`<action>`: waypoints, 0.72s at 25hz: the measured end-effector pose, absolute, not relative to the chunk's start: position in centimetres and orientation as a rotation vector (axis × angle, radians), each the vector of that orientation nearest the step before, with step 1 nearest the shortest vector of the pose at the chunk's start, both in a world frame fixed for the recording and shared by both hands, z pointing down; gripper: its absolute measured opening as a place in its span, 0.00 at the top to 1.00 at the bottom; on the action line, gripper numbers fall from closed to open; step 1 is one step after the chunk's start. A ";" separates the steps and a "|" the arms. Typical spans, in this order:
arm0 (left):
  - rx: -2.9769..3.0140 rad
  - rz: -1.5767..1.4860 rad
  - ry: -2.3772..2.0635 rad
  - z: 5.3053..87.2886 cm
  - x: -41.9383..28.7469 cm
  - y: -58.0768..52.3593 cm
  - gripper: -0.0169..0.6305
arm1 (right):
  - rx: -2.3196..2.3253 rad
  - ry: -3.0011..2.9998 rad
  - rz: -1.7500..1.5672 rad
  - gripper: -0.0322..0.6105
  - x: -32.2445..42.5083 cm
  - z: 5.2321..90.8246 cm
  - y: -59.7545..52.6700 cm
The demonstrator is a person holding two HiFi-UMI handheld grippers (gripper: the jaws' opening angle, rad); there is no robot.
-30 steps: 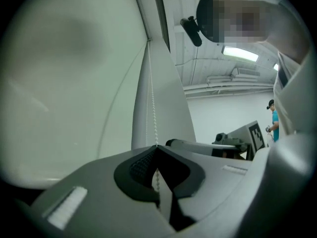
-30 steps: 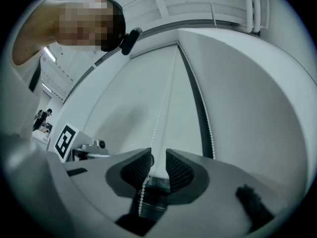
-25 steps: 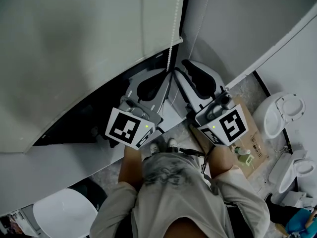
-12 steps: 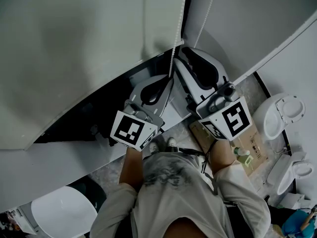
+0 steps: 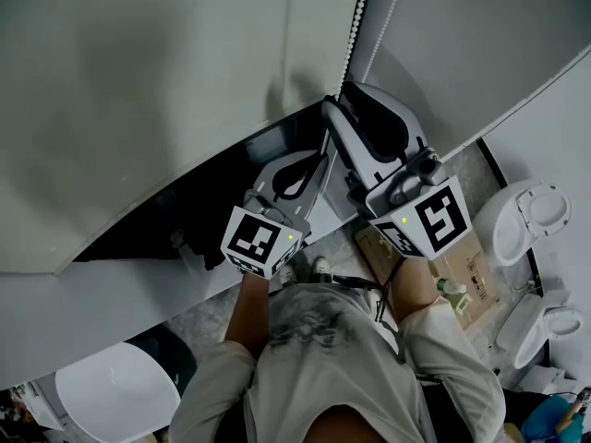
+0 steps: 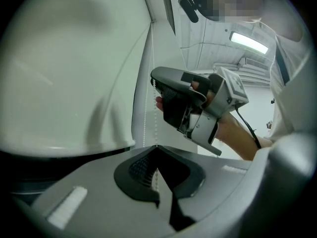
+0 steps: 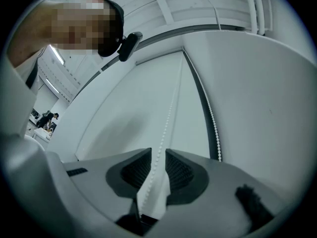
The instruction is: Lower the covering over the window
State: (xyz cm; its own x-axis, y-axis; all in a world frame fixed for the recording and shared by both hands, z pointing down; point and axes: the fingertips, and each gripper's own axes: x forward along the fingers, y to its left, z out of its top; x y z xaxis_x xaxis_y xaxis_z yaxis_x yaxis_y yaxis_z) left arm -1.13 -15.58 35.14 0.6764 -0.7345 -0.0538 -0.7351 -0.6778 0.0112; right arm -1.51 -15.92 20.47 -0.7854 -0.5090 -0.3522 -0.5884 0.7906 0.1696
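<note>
The blind (image 5: 138, 90) hangs partway down, with dark glass (image 5: 185, 201) still bare below its slanted lower edge. Everything turns on the bead chain (image 5: 355, 26) beside it. This is a thin strand whose long axis runs straight up the window edge, leaving both claws toward 12 o'clock in the head view.

The left claw (image 6: 156, 150) is closed, its tips pinched together on that strand, with the chain dropping straight into the pinch. The right claw (image 7: 157, 155) sits higher on the same strand, at about 1 o'clock from the left one in the head view. Its jaws stand slightly apart with the beads threading through the gap, straddled but not squeezed. The other strand (image 7: 214, 133) hangs apart from it, at about 2 o'clock of those jaws.

I judge this a hand-over-hand pull. The right claw is the nearer to fresh chain and already lined up along it, so it need only close before drawing downward.
</note>
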 end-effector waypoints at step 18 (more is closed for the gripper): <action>-2.879 0.145 1.250 34.8 -1.5 -14.9 0.91 | -0.882 2.720 0.258 0.92 -1.0 23.2 -16.8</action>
